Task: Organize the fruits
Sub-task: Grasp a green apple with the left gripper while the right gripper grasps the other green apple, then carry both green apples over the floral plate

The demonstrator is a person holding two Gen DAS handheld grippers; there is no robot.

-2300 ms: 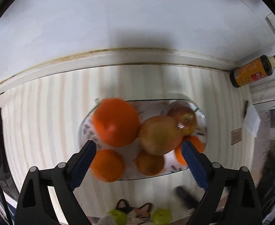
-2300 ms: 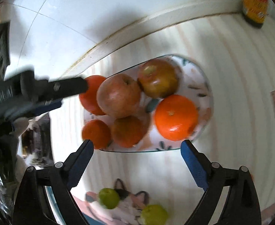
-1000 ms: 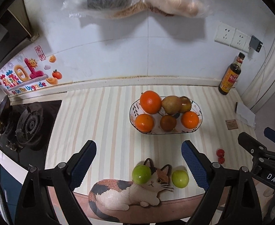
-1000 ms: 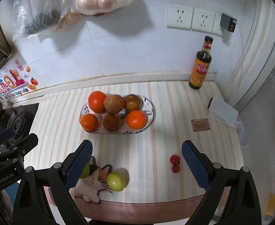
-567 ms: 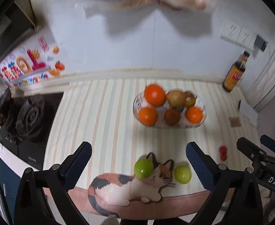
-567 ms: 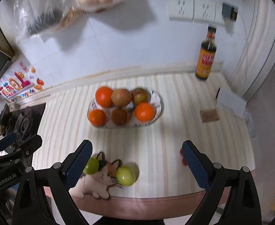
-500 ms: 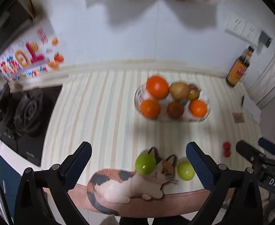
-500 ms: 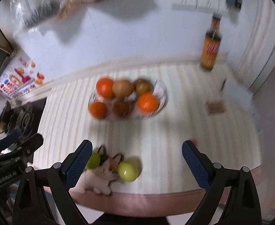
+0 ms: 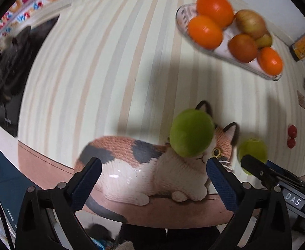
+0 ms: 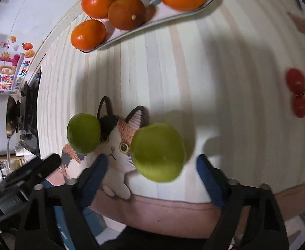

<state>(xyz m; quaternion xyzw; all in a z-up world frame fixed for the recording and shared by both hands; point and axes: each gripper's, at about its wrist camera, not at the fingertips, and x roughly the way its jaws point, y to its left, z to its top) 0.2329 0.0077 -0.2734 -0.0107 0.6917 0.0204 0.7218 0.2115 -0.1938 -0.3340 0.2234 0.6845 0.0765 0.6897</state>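
Note:
Two green apples sit by a cat-shaped mat (image 9: 144, 166) at the counter's front edge. The left green apple (image 9: 191, 133) (image 10: 83, 132) rests on the cat's head, ahead and right of my open left gripper (image 9: 152, 183). The right green apple (image 10: 157, 152) (image 9: 252, 150) lies just in front of my open right gripper (image 10: 150, 170), between its fingers' line. A patterned plate (image 10: 131, 33) (image 9: 183, 14) farther back holds oranges and brownish apples. Two small red tomatoes (image 10: 297, 91) (image 9: 291, 135) lie at the right.
A stove (image 9: 8, 66) is at the left end of the striped counter (image 9: 102, 73). A sauce bottle (image 9: 303, 45) stands at the back right. The counter's brown front edge (image 10: 173, 206) is just under both grippers. The other gripper (image 9: 277, 179) shows at the right.
Both grippers have dropped down and forward toward the front edge of the counter, so the green apples and the cat mat now look much larger. Both stay open and empty.

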